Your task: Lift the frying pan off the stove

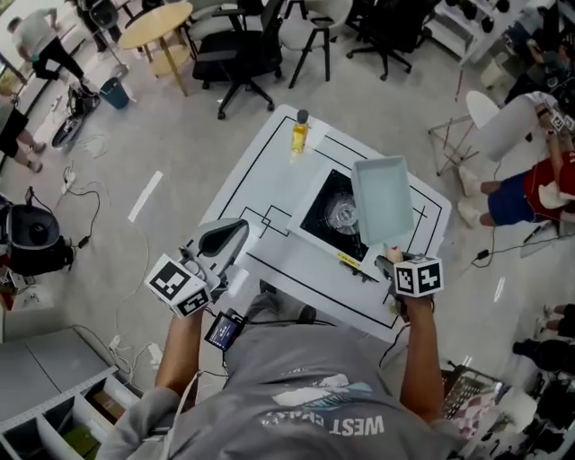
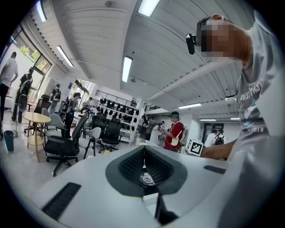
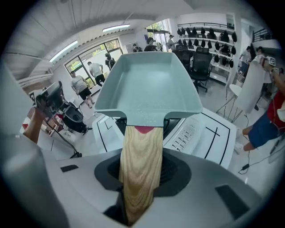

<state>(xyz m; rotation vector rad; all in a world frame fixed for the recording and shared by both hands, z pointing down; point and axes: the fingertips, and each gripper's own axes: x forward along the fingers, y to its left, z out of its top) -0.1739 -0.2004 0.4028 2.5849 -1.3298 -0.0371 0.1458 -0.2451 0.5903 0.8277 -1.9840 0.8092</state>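
Grey floor and a white table with black lines [image 1: 260,171] set the stage, and the job looks all but won. Closest in, the right gripper [image 1: 388,257] is clamped tight on the light wood-grain handle [image 3: 139,169] of the pale teal rectangular frying pan [image 1: 382,199]. That pan hangs in the air above the black-topped portable stove [image 1: 325,214]. It is not resting on it: the right gripper view shows open space between the pan's underside and the burner. So the lift itself appears done. What may be left is carrying the pan clear and setting it down somewhere.

Now the poses. The right forearm reaches forward over the table's near edge, its gripper angled down and the pan stretched out ahead of it. The left gripper [image 1: 237,230] plays no part. It is held about level off the near-left side of the table, jaws pressed together with nothing between them, aimed out across the room.

Further back, a yellow bottle [image 1: 299,135] stands at the table's far corner. Beyond that come black office chairs [image 1: 238,54] and a round wooden table [image 1: 157,25].
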